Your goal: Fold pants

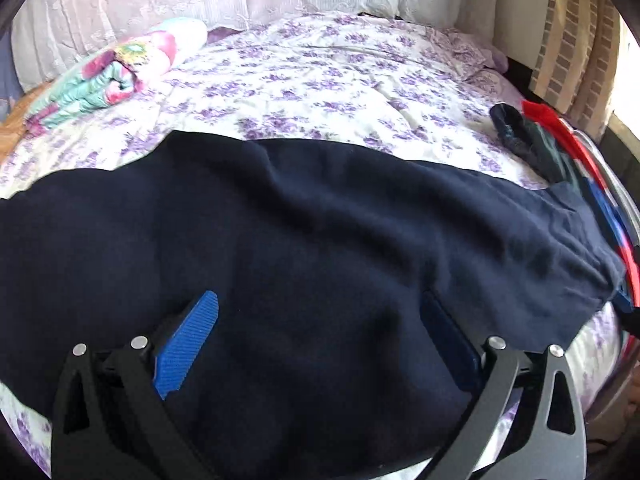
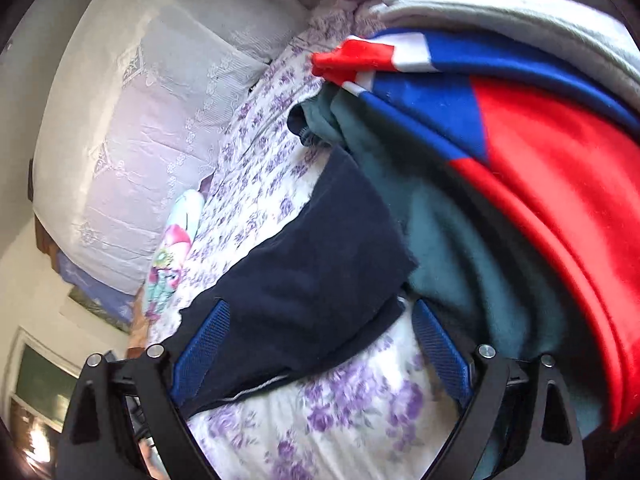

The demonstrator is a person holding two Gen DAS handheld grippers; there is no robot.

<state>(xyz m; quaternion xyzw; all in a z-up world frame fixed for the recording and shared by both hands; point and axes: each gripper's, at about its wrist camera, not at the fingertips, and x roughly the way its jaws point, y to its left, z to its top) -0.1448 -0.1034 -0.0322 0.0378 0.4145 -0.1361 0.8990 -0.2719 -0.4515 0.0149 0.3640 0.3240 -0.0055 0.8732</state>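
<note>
One pair of navy pants [image 1: 280,248] lies spread across the bed [image 1: 320,80], and both my grippers are at it. My left gripper [image 1: 320,320] has its jaws apart, over the cloth. My right gripper [image 2: 320,324] has its jaws apart too, around one end of the pants [image 2: 312,272]. Beside that end is one pile of clothes [image 2: 520,168], cut off by the frame. Beyond the pants lies one folded floral blanket [image 1: 100,80].

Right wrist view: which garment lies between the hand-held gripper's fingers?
The navy pants, spread flat on the floral bedspread; the teal garment and red-and-blue garment are piled beside them.
</note>
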